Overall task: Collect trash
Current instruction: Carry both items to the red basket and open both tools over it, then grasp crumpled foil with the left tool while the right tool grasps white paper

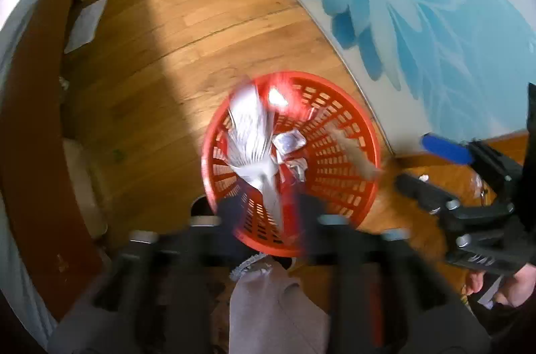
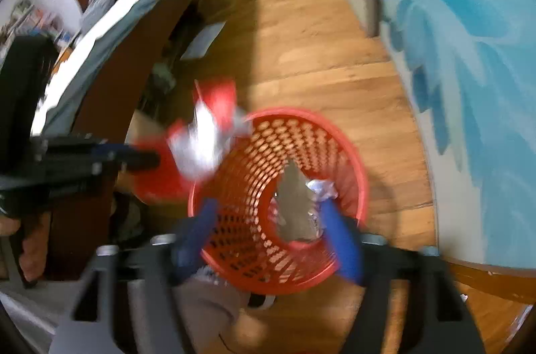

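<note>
Two hand-held grippers [image 1: 268,206] [image 2: 274,233] (jaws apart) above one red basket [image 1: 348,133].

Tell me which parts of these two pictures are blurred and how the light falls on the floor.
Left wrist view: the red-and-white wrapper over the red basket is streaked, and the left tongs are smeared; a sunlit band crosses the wooden floor, with shadow on its left. Right wrist view: blurred nearly throughout, worst on the wrapper and blue right tongs; fisheye bends the blue floral panel.
</note>
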A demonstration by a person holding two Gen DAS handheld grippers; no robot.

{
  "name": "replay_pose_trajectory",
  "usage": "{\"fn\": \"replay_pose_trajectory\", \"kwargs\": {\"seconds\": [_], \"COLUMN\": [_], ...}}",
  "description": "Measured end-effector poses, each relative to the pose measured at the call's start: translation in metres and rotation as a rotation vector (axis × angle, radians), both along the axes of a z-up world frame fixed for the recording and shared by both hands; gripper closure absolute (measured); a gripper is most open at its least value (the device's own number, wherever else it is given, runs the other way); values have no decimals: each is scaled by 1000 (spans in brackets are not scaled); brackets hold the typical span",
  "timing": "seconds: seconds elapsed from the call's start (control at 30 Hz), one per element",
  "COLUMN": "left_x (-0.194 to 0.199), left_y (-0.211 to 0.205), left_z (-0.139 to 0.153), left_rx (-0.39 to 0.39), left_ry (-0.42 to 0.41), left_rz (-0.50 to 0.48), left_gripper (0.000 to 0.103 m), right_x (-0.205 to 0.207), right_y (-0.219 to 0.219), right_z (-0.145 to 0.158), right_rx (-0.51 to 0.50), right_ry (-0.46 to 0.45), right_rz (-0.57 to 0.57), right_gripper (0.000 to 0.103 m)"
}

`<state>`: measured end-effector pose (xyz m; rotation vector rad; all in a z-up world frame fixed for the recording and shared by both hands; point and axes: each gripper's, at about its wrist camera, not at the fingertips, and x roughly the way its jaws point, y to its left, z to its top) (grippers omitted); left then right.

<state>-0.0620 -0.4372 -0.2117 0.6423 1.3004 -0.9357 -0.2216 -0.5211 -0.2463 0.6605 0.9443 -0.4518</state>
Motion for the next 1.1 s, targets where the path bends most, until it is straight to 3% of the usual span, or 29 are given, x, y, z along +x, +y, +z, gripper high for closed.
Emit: {"fn": "replay_pose_trajectory", "kwargs": {"seconds": [0.03, 0.17, 0.33, 0.5, 0.6, 0.7, 0.83, 0.97, 1.1], "left_x": [3, 12, 25, 41, 58, 73, 97, 114, 128], "left_y": [5, 27, 84, 178, 255, 308, 382, 438, 484], "left_z": [9, 42, 119, 198, 232, 237, 223, 204, 192], "left_rx": [-23, -69, -219, -398, -484, -474, -444, -424, -409], "left_ry": [-24, -96, -208, -398, -489, -522, -531, -503, -482], "left_rz": [23, 87, 206, 377, 551, 664, 818, 935, 1008], "left_gripper": [32, 32, 32, 22, 18, 18, 18, 18, 18], "right_x": [-4, -13, -1, 50, 96, 157, 233, 302, 332], "right_y": [-5, -16, -6, 44, 93, 154, 223, 287, 318], "right_z": [4, 21, 71, 153, 198, 224, 228, 197, 157], "right_rx": [1, -20, -65, -170, -273, -349, -302, -237, -325], "right_ry": [-6, -18, -110, -248, -304, -327, -311, -208, -64], "right_rz": [-23, -85, -61, 90, 224, 411, 580, 700, 740], "right_gripper": [32, 30, 29, 23, 14, 14, 14, 17, 19]}}
